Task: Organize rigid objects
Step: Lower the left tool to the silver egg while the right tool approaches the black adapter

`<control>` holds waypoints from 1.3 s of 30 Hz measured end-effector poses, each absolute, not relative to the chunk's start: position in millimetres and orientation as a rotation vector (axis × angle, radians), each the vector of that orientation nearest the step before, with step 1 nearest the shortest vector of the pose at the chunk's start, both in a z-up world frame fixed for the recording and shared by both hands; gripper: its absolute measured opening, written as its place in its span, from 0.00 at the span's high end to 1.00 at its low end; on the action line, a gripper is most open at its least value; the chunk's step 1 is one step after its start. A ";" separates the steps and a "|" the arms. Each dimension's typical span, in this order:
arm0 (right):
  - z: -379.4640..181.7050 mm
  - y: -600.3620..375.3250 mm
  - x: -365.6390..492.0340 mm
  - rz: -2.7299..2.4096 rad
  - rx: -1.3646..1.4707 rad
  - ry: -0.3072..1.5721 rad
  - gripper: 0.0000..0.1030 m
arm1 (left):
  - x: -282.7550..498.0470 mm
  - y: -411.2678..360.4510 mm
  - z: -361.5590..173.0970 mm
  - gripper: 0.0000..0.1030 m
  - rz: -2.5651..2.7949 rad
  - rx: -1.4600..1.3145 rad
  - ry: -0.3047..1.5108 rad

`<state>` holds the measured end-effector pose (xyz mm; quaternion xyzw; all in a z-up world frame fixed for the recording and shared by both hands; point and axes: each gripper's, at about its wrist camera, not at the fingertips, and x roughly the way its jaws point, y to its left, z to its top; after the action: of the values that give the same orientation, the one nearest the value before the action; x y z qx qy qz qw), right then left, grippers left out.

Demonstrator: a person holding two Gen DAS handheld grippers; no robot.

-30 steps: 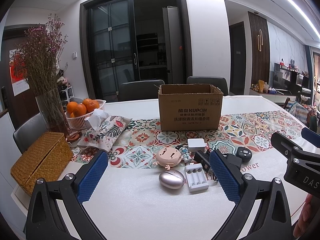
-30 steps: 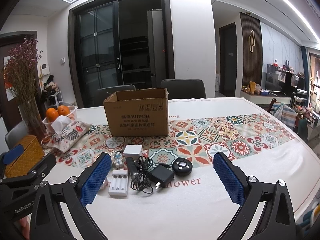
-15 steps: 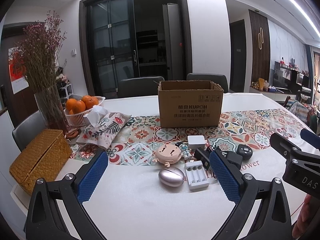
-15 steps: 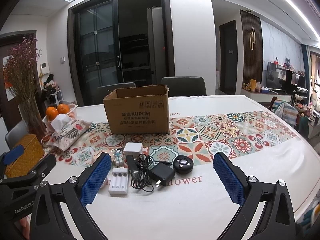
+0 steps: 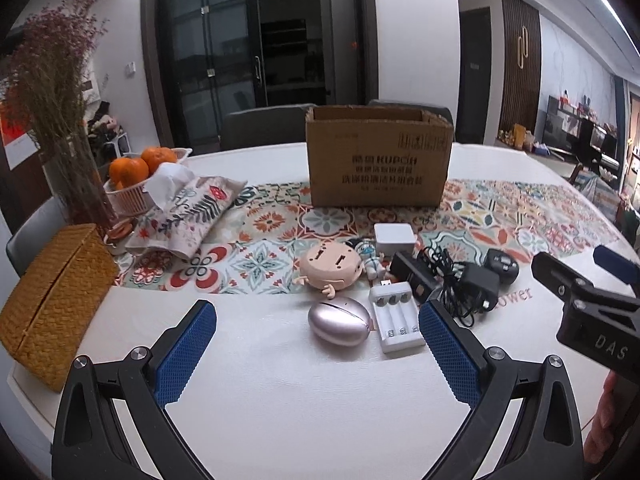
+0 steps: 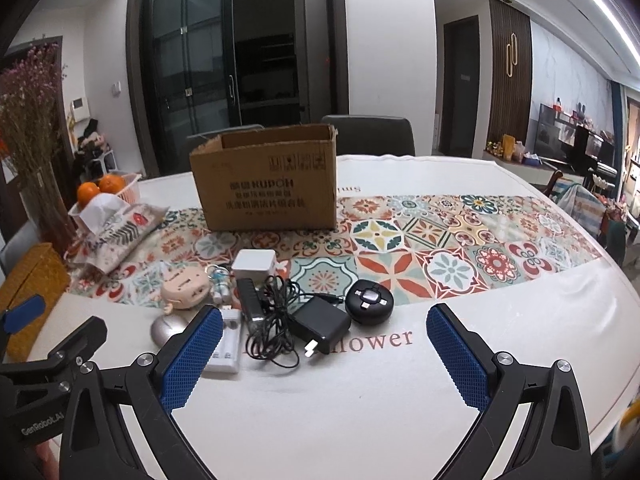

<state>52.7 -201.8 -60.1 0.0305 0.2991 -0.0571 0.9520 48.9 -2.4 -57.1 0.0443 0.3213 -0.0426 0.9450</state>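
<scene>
Hovering with both jaws wide open and empty; grabbing the charger (image 6: 320,326) could drag its tangled cord (image 6: 276,320) through neighbours

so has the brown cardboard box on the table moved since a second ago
No. The brown cardboard box keeps its spot on the patterned tile runner, just behind the white square charger. It only looms larger because the left gripper has come closer.
</scene>
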 end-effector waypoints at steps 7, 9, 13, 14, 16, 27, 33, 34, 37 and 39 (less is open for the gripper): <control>-79.4 -201.7 79.3 -0.115 0.053 0.649 0.00 | 75.1 -4.6 -79.8 0.00 -0.122 0.112 0.690; -86.3 -202.6 86.0 -0.110 0.058 0.669 0.00 | 82.1 -5.4 -85.8 0.00 -0.138 0.116 0.707; -99.5 -203.5 98.4 -0.106 0.074 0.721 0.00 | 94.2 -7.2 -96.7 0.02 -0.161 0.118 0.738; -102.8 -203.2 101.2 -0.105 0.077 0.734 0.00 | 98.2 -7.4 -100.5 0.03 -0.168 0.116 0.751; -108.7 -203.1 105.6 -0.103 0.081 0.756 0.00 | 102.2 -8.5 -105.7 0.06 -0.178 0.117 0.767; -126.3 -209.8 118.6 -0.162 0.090 0.785 0.00 | 119.4 -12.8 -128.2 0.12 -0.200 0.116 0.829; -129.2 -219.3 119.4 -0.244 0.094 0.759 0.00 | 122.6 -16.0 -132.7 0.12 -0.186 0.128 0.835; -130.5 -220.8 120.5 -0.245 0.102 0.763 0.00 | 123.3 -16.1 -133.2 0.13 -0.185 0.127 0.836; -136.1 -223.5 125.5 -0.244 0.105 0.784 0.01 | 124.9 -16.3 -135.1 0.15 -0.165 0.133 0.838; -139.8 -224.9 128.4 -0.251 0.100 0.807 0.01 | 125.4 -17.1 -136.6 0.17 -0.165 0.136 0.844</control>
<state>128.4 -224.9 -139.8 0.0484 0.3913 -0.1217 0.9109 125.4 -17.1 -136.6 0.0658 0.4087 -0.0799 0.9068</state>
